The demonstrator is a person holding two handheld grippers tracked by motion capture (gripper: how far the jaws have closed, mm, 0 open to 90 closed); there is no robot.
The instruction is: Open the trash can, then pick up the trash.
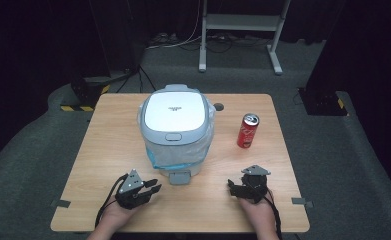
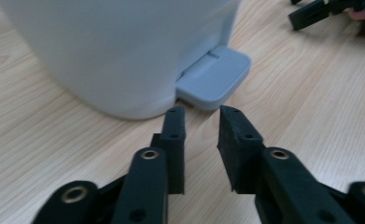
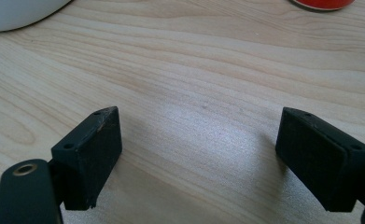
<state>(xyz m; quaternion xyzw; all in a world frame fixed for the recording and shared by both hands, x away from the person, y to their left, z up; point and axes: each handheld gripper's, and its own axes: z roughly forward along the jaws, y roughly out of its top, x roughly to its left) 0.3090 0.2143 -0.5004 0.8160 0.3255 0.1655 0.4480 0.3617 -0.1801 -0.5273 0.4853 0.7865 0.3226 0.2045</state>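
White-lidded grey plastic pedal bin (image 1: 177,131), clear bag-lined, sits centre frame; left gripper (image 2: 201,140) slightly parted; right gripper (image 3: 199,156) wide apart.

High view looks down the table (image 1: 108,150); both gripper views skim it (sharing the bin (image 2: 115,51)).

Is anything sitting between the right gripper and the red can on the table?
Nothing visible does. The right gripper rests open near the table's front edge, and only bare wood lies between it and the red can. The pedal bin stands off to the left of that line.
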